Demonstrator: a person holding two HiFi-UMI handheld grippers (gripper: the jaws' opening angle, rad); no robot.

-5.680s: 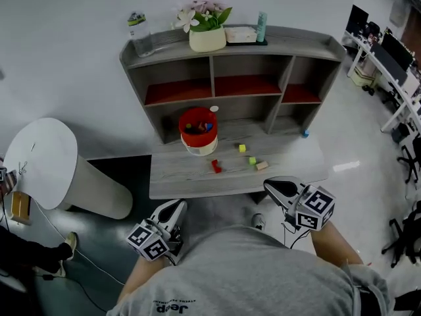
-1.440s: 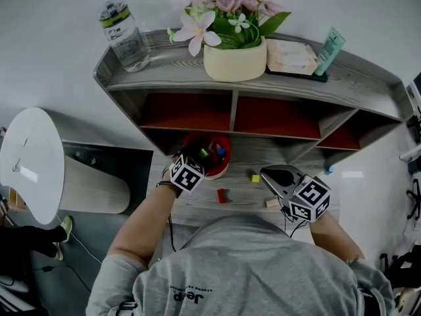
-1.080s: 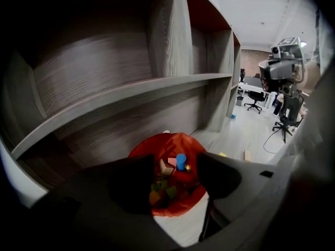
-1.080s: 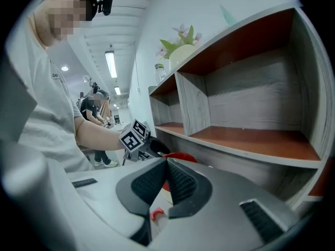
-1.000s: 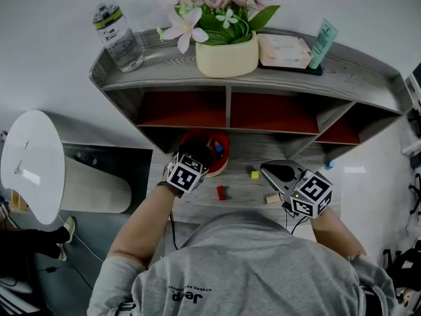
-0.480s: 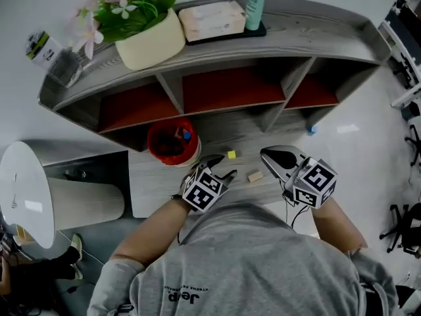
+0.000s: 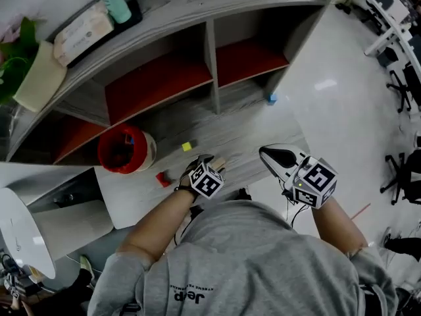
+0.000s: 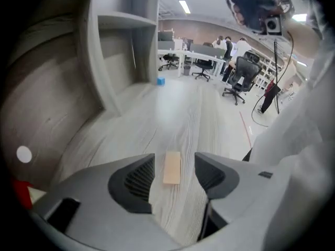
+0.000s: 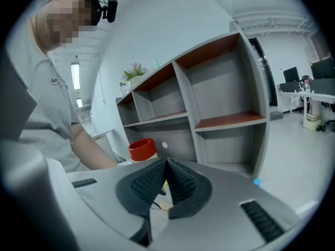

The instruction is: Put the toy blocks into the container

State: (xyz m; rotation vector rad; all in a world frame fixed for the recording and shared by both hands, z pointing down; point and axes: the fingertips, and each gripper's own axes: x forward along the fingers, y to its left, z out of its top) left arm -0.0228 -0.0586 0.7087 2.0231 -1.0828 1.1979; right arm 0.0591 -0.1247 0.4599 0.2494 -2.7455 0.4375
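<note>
The left tool (image 8: pixel 175 164) is low over the worktop (image 7: pixel 253 133) with its jaws apart on either side of a tan block (image 8: pixel 172 167). The block lies flat on the wood, lengthwise between the pads, with a gap to each pad, so it is not gripped. In the head view this tool (image 7: pixel 212 162) sits near the front edge of the worktop, and only a corner of the tan block (image 7: pixel 220 163) shows past its marker cube. A red block (image 7: pixel 162 178) lies just to its left and a yellow block (image 7: pixel 187 147) a little further back, both loose on the worktop. The red container (image 7: pixel 147 154) stands at the back left, near the shelf unit (image 7: pixel 212 58), with blocks already inside it. A blue block (image 7: pixel 270 99) lies well apart from the others, at the foot of a shelf upright on the right. The right tool (image 7: pixel 266 153) is held off to the right at the front corner of the worktop. In its own view this tool (image 9: pixel 166 164) has its jaws shut together with nothing between them, and the container (image 9: pixel 142 147) shows beyond them.
</note>
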